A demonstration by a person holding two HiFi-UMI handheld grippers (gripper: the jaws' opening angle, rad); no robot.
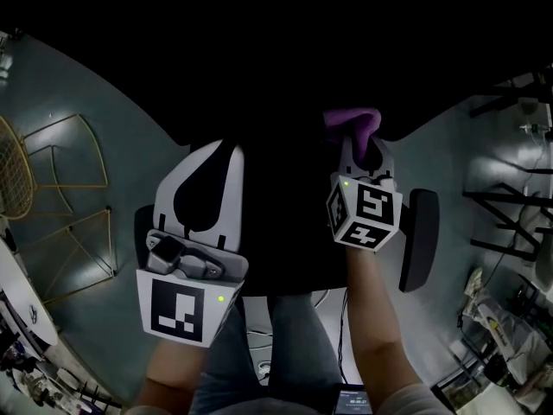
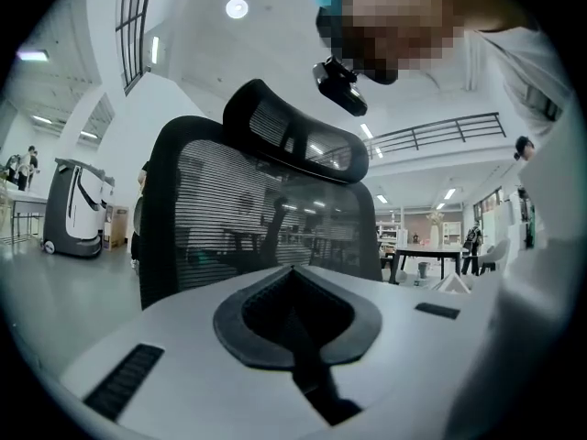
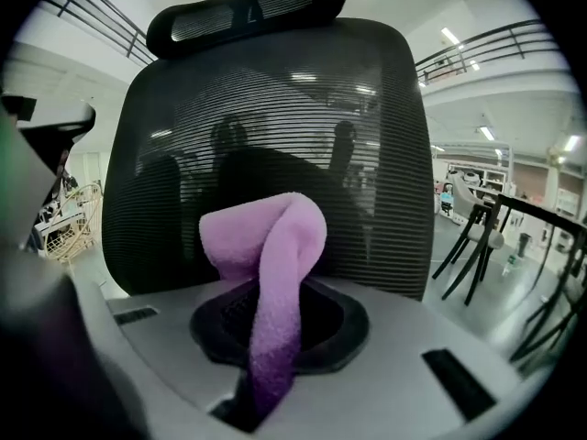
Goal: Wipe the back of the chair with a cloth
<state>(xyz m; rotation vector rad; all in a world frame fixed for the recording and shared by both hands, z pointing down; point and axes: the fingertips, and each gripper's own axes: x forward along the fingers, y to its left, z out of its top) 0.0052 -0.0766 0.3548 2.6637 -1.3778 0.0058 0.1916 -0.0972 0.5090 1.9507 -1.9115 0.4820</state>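
The right gripper [image 3: 275, 328] has its fingers clenched on a fuzzy lilac cloth [image 3: 266, 246] — a soft twisted loop rising toward 12 o'clock, just in front of the chair's black ribbed-mesh back [image 3: 385, 154], which is topped by a curved headrest [image 3: 248, 12]. The left gripper [image 2: 295, 319] has its smooth grey fingers pressed together on nothing — the mesh back stands beyond them at 11 o'clock.

the white left gripper [image 1: 210, 158] with its marker cube points forward, jaws pressed together on nothing. the matching right gripper [image 1: 361, 150] beside it pinches a fluffy purple cloth [image 1: 352, 121].
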